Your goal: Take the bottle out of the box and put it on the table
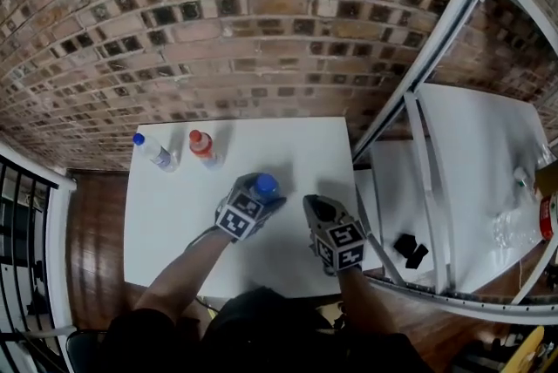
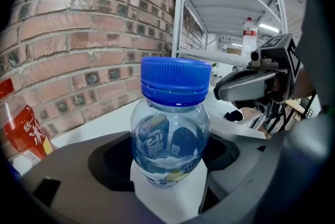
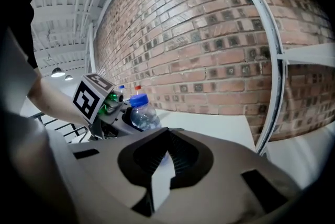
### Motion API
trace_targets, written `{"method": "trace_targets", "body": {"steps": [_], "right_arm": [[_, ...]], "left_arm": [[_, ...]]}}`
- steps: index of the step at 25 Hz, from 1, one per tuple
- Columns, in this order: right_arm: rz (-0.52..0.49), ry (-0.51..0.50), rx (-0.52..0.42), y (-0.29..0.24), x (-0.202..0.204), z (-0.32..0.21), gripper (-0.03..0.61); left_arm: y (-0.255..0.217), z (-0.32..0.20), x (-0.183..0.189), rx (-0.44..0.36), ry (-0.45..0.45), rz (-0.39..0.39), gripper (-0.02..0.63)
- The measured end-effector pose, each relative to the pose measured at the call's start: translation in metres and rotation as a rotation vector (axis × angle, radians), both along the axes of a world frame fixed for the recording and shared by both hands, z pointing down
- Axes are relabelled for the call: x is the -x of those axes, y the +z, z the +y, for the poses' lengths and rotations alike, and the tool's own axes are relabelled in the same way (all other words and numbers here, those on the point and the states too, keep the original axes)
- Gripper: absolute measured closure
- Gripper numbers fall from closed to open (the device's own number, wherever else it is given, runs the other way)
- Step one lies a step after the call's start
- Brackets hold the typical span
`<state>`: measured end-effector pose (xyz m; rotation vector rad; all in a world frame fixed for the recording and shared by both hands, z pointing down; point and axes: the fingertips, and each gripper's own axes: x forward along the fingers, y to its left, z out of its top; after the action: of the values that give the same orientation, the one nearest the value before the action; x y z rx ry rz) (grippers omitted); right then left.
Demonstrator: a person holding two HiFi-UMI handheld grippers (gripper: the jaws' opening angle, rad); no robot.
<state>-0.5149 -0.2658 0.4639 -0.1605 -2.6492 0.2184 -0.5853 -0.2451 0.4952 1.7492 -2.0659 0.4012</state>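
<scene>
A clear water bottle with a blue cap (image 1: 264,186) (image 2: 170,129) (image 3: 142,113) stands upright between the jaws of my left gripper (image 1: 260,204) (image 2: 168,152), which is shut on its body. It hangs just above the near middle of the white table (image 1: 174,214). My right gripper (image 1: 323,210) (image 3: 167,136) is a little to the right of the bottle. Its jaw tips meet and nothing is held. The left gripper view shows the right gripper (image 2: 230,89) beside the bottle. No box is in view.
Two more bottles stand at the table's back left, one blue-capped (image 1: 155,151), one red-capped (image 1: 202,145) (image 2: 26,134). A brick wall runs behind. A white metal rack (image 1: 488,153) stands to the right, with small black objects (image 1: 410,249) and a bottle (image 2: 249,34) on its shelves.
</scene>
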Motion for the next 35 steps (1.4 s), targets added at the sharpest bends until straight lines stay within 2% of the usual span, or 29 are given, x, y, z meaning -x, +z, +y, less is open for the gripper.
{"method": "trace_targets", "body": {"steps": [3,9,13,17,21,24,30,33,35], "right_arm": [[0.020,-0.010,-0.001,0.007,0.000,-0.003,0.574],[0.029,-0.023,-0.008,0.010,0.007,0.001,0.574],[0.028,-0.038,-0.027,0.004,0.011,0.006,0.574],[0.015,-0.027,-0.044,-0.003,0.015,0.008,0.574],[-0.001,-0.002,-0.058,-0.011,0.015,0.007,0.574],[-0.014,0.024,-0.066,-0.017,0.011,0.007,0.574],[-0.042,0.066,-0.104,-0.040,0.004,0.013,0.574],[-0.073,0.083,-0.147,-0.061,0.000,0.022,0.574],[-0.107,0.100,-0.167,-0.079,-0.004,0.028,0.574]], "left_arm": [[-0.001,-0.002,0.000,-0.014,-0.004,-0.011,0.249],[0.001,-0.003,0.000,-0.027,-0.012,0.023,0.241],[-0.001,-0.002,0.000,-0.035,-0.008,0.035,0.197],[-0.014,0.004,0.002,-0.055,0.009,0.027,0.195],[-0.041,0.010,0.000,-0.149,0.037,0.041,0.196],[-0.055,0.015,0.001,-0.183,0.051,0.048,0.198],[-0.096,0.026,-0.006,-0.266,0.089,0.009,0.199],[-0.122,0.037,-0.007,-0.321,0.106,-0.031,0.256],[-0.145,0.045,-0.008,-0.374,0.110,-0.060,0.344]]}}
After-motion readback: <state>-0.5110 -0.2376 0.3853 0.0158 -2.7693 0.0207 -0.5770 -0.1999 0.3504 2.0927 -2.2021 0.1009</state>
